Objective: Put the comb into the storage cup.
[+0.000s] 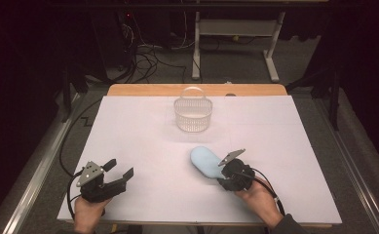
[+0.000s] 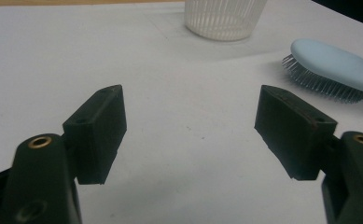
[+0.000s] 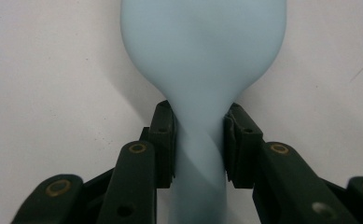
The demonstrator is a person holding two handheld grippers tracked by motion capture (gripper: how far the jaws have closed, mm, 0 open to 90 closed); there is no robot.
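The step in hand looks like the grasp of the hairbrush (image 1: 206, 161) before it is carried away. The right hand-held gripper (image 3: 198, 140) has its two black jaws closed on the narrow neck of the brush, where the handle meets the wide head; in the right gripper view both pads press the pale blue plastic from the sides. The brush lies on the white counter (image 1: 143, 141), in front of the person and a little to the right, with its smooth back up and the bristles down toward the surface. I cannot tell if it is already lifted or if it rests on the bristles.

The left hand-held gripper (image 1: 119, 170) is wide open and holds nothing — it hovers low over the counter at the near left, well apart from the brush.

As I judge it, the next move is to lift the brush and bring it to the small basket (image 1: 193, 115), which stands farther back near the middle of the counter. This calls for a firm hold, because the neck is rounded and glossy and may turn between the pads, and the head is the heavier end.

The brush back is smooth, oval and matte-shiny; the bristles are thin, grey and dense. The basket is round, of whitish translucent plastic with fine vertical ribs and an arched handle — light and easy to push over.
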